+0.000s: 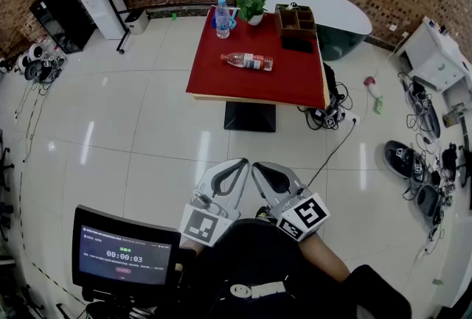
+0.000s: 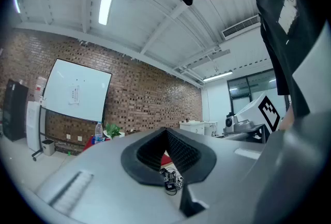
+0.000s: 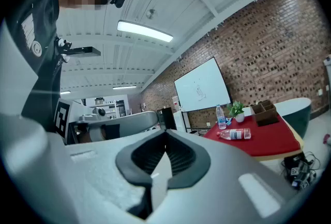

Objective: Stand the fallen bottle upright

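Note:
The fallen bottle [image 1: 247, 61], clear with a red label, lies on its side in the middle of the red table [image 1: 221, 78], far ahead of me. It shows in the right gripper view as well, the fallen bottle [image 3: 235, 134] lying on the red table [image 3: 271, 141]. My left gripper [image 1: 243, 161] and right gripper [image 1: 255, 165] are held close to my body, side by side over the floor, well short of the table. Both are shut with nothing in them. The left gripper [image 2: 166, 130] and right gripper [image 3: 165, 133] have their jaw tips touching.
An upright bottle [image 1: 223, 18], a potted plant [image 1: 252, 4] and a wooden organiser [image 1: 295, 18] stand along the table's far edge. A white curved table [image 1: 332, 8] is behind. Cables and gear [image 1: 424, 170] litter the floor at right. A monitor [image 1: 125, 255] stands at my left.

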